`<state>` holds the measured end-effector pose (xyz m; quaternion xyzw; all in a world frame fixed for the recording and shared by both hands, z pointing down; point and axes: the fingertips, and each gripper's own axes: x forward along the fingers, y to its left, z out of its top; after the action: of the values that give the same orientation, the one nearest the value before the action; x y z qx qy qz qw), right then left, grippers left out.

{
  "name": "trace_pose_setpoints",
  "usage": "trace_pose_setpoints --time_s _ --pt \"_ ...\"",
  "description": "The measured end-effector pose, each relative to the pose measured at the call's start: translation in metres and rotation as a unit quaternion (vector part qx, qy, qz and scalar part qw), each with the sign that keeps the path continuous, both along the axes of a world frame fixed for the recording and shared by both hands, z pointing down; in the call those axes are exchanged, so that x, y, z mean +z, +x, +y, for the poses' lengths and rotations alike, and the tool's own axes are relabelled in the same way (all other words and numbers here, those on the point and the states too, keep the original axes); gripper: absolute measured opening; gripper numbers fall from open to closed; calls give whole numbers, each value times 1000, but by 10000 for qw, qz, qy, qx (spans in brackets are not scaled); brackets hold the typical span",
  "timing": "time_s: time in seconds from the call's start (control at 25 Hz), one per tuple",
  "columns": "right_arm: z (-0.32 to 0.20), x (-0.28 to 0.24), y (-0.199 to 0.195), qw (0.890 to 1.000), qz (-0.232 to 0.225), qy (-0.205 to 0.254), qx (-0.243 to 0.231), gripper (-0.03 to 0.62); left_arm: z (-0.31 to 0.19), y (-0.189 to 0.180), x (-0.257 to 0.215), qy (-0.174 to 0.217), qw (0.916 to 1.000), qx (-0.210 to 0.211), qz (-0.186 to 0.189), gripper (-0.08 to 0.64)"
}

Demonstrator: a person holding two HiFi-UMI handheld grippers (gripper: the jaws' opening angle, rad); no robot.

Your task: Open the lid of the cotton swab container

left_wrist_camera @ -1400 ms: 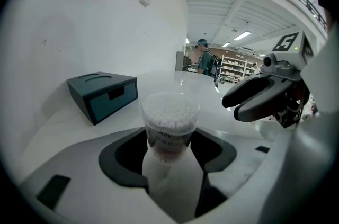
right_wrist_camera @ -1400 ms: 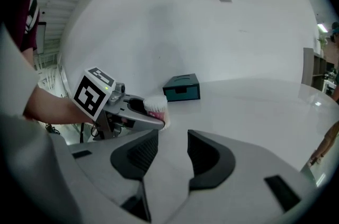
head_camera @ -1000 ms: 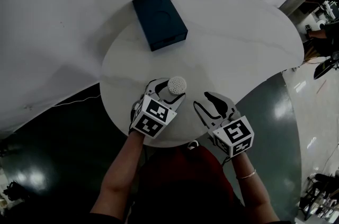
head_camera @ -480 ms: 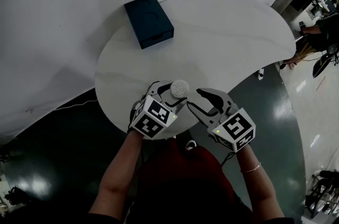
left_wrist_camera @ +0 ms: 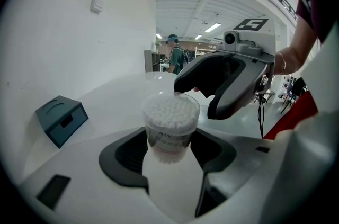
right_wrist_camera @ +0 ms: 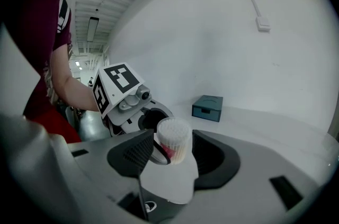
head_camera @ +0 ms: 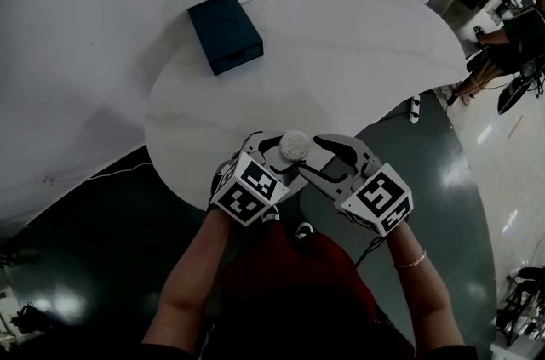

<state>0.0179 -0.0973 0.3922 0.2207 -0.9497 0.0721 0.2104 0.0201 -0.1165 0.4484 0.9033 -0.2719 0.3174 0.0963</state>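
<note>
The cotton swab container (head_camera: 295,145) is a small clear tub packed with white swabs, with its lid on. My left gripper (head_camera: 274,156) is shut on its lower body and holds it upright over the table's near edge. In the left gripper view the container (left_wrist_camera: 170,119) sits between the dark pads. My right gripper (head_camera: 319,157) has come in from the right, and its jaws have just been opening. They stand open around the container's (right_wrist_camera: 175,139) top, with the container between them. One right finger (left_wrist_camera: 222,77) hangs just above the rim.
A dark blue box (head_camera: 224,32) lies at the far left of the round white table (head_camera: 358,60). The table's near edge is right under the grippers, with dark floor (head_camera: 102,265) beyond it. People stand in the background (head_camera: 511,43).
The right gripper has moved left and up to the container, and its jaws now stand wider around it. The left gripper has carried the container a little to the right.
</note>
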Motion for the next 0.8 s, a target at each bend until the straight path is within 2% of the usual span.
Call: trace_pose_setpoints --time_s 0.24,0.44,0.68,0.8 --pt "8 3 15 9998 201 52 44 221 10 20 -2 40 10000 59 -44 262" --pt "18 4 26 9988 439 197 -103 224 25 38 -3 69 9994 331 -97 262" --pt "34 5 33 9934 811 458 -671 245 44 53 -1 74 9960 867 -208 262" --pt "41 7 35 9904 918 431 -943 247 52 59 -1 102 9941 1051 -261 262"
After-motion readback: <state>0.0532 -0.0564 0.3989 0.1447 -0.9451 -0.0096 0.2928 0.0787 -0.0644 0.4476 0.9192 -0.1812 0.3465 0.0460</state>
